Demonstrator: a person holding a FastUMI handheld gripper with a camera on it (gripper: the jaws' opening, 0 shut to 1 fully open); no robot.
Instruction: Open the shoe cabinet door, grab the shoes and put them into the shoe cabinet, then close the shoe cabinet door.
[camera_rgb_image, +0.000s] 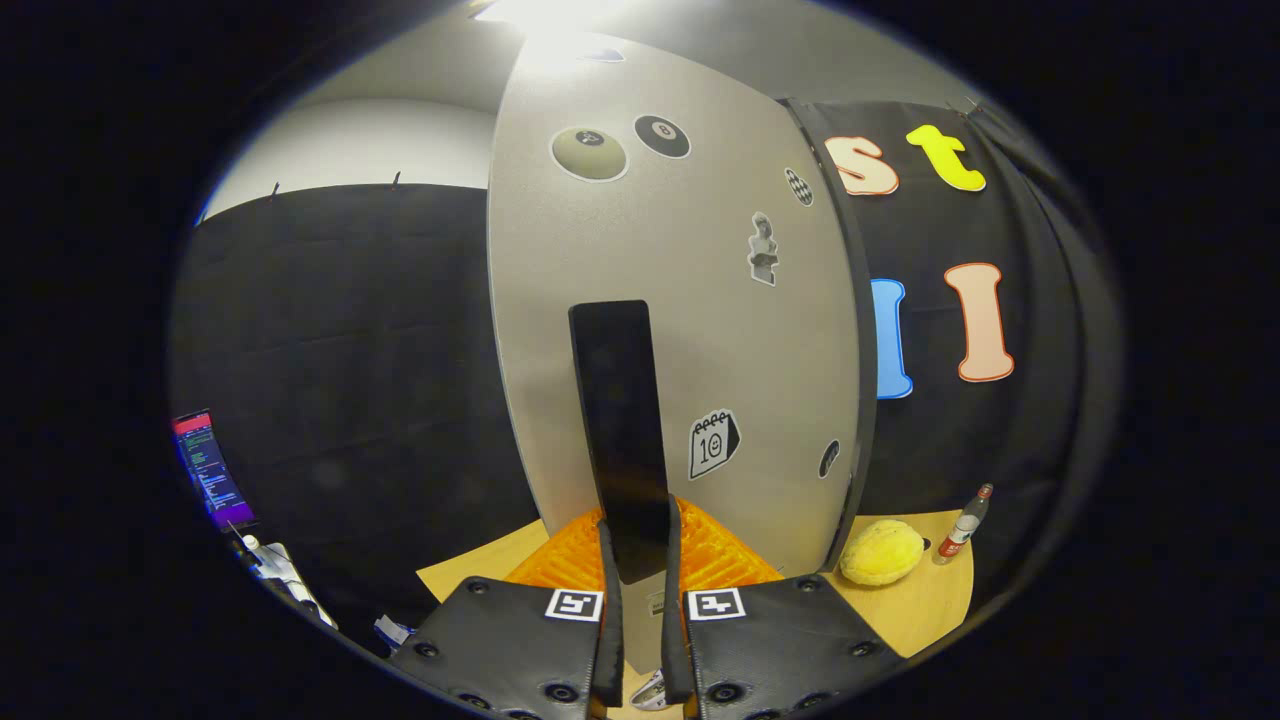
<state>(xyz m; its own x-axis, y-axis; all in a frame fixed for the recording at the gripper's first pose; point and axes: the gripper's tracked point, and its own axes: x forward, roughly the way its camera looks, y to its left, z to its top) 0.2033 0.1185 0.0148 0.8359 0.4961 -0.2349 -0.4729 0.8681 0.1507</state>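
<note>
Shoe cabinet door (680, 330) fills the middle of the gripper view, a pale grey panel standing upright and dotted with stickers, right ahead of the jaws. Over on the far left, a lit screen (208, 468) glows against the black booth wall (350, 350), and some small white bits lie below it, too blurred to name. Moving in, the wooden counter (930, 605) shows its edge, with an orange ribbed mat (560, 565) lying on it at the foot of the door. Now the centre: a long black handle (622, 430) runs down the door face, and its lower end drops right between the two fingers. The gripper (638, 545) has its jaws drawn in close, one finger on each side of that handle, clamped on it by the look of it, both inner faces pressed against its edges. Just right of the handle there's a calendar sticker (714, 443). Past the door's dark right edge, a yellow plush ball (882, 552) rests on the counter, and just beside it stands a small bottle (964, 524) with a red cap
</note>
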